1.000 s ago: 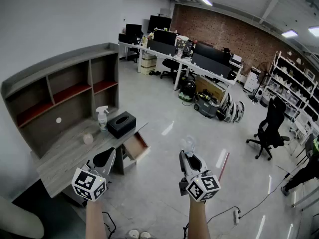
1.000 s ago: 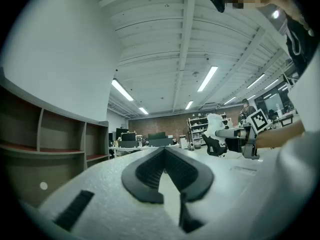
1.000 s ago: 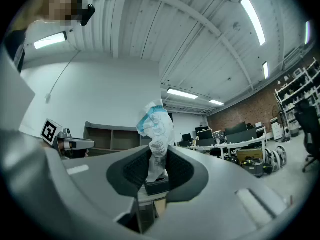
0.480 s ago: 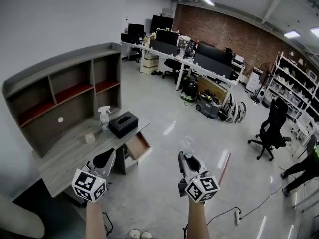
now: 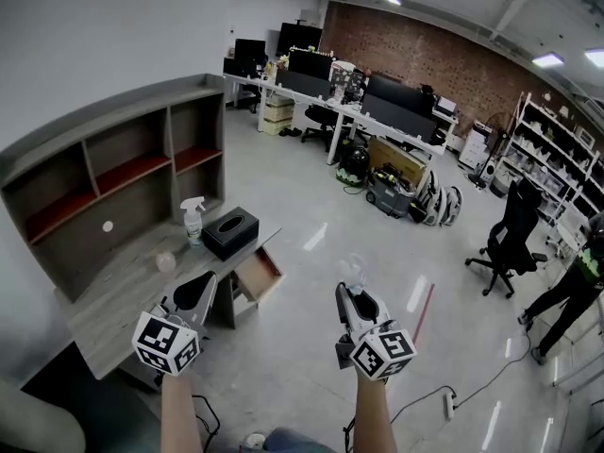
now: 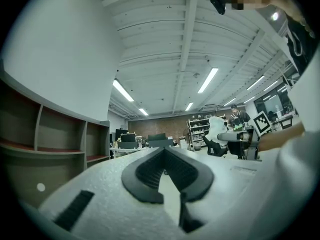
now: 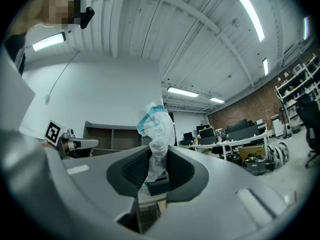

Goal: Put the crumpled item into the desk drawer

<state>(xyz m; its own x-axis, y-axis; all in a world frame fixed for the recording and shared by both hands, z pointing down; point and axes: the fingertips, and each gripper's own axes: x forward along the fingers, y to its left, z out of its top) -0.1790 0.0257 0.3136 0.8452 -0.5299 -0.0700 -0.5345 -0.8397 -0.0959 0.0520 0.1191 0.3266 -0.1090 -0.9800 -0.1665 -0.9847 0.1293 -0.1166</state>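
White, blue-edged crumpled item (image 7: 158, 126) is pinched in the right tongs (image 7: 156, 170), held in the air well right of the open desk drawer (image 5: 260, 276). Just left of that drawer, over the tabletop (image 5: 113, 300), the left tongs (image 6: 163, 156) are closed together, empty.

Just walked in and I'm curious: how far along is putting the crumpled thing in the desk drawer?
Done: the drawer already stands open and the crumpled item is picked up. In hand: the right gripper clamps it in the air, short of the desk. Left: carry it over and release it into the drawer. The left gripper is empty, jaws together.
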